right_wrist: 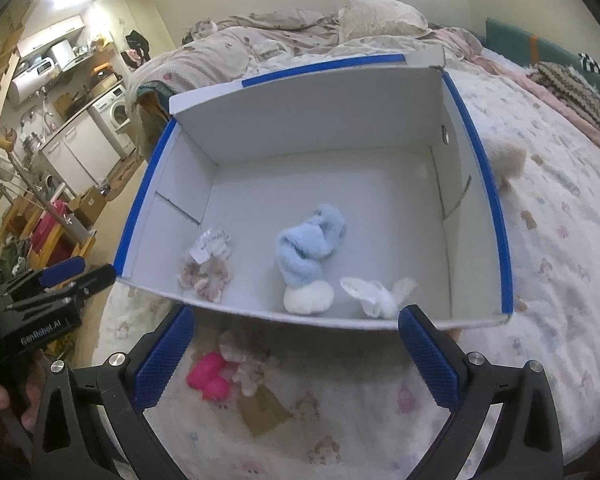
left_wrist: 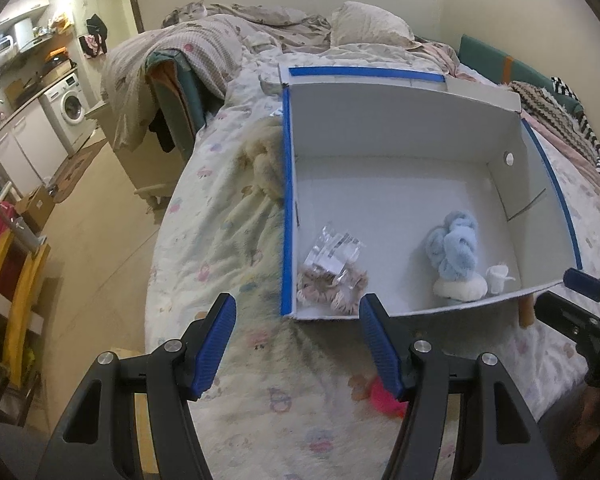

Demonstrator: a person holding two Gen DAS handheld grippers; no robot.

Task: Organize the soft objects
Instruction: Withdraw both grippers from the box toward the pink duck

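Observation:
An open white cardboard box with blue-taped rims stands on the bed. Inside lie a packaged pinkish fluffy item, a light blue and white plush and a small white fuzzy piece. A pink plush with a pale plush and tan card lies on the bedspread in front of the box. A cream fluffy item lies left of the box; a beige one lies right. My left gripper and right gripper are open and empty, just short of the box's near wall.
The floral bedspread carries rumpled blankets and pillows at the far end, where a cat sits. Striped knit blankets lie at right. The bed edge drops to the floor at left, towards a washing machine.

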